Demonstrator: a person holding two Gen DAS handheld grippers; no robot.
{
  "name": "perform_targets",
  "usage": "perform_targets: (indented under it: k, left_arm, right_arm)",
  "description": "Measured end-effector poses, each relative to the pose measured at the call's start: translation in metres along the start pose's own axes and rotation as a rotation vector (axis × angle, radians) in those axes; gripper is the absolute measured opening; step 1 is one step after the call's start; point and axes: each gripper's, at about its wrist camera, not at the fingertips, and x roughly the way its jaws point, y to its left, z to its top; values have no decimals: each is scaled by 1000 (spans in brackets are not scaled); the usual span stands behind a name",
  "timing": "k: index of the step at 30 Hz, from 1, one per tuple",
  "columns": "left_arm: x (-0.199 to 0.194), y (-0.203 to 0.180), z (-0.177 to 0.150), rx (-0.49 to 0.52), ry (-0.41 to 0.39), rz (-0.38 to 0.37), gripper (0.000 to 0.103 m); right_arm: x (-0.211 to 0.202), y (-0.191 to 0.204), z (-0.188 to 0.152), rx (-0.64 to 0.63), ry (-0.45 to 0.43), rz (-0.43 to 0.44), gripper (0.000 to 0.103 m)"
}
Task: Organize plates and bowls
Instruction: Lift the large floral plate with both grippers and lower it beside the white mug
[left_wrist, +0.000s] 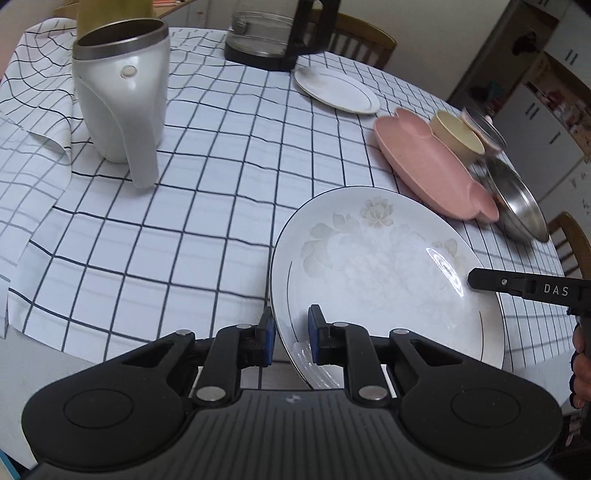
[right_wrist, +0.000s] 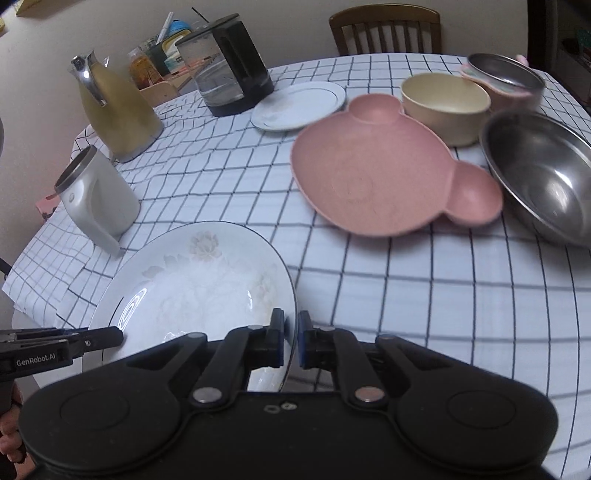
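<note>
Presently, a white floral plate (left_wrist: 388, 266) is pinched at opposite rims by both claws, left claw (left_wrist: 290, 338) and right claw (right_wrist: 291, 341), and held tilted over the checked table (left_wrist: 203, 221). Beyond the floral plate lie a pink eared plate (right_wrist: 369, 177), a cream bowl (right_wrist: 443, 107) and a steel bowl (right_wrist: 543, 177).

Nearest you sits the big plate (right_wrist: 192, 280); the mug (right_wrist: 96, 199) stands to its left, the eared dish (right_wrist: 373, 177) beyond on the right, and bowls (right_wrist: 443, 107) behind that.
</note>
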Motion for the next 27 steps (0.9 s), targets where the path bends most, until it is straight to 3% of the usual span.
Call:
perform_targets:
  k: [13,25,27]
  left_arm:
    - [7,3,-18,35,47,22,17]
    - [9,8,-16,19,66,15,18]
    - [8,5,-15,41,56,36,18]
  right_arm:
    - [2,2,-48,53,24,-32,9]
    - [1,5,-51,59,18,-47,9]
    - [0,5,-50,58,17,-53,14]
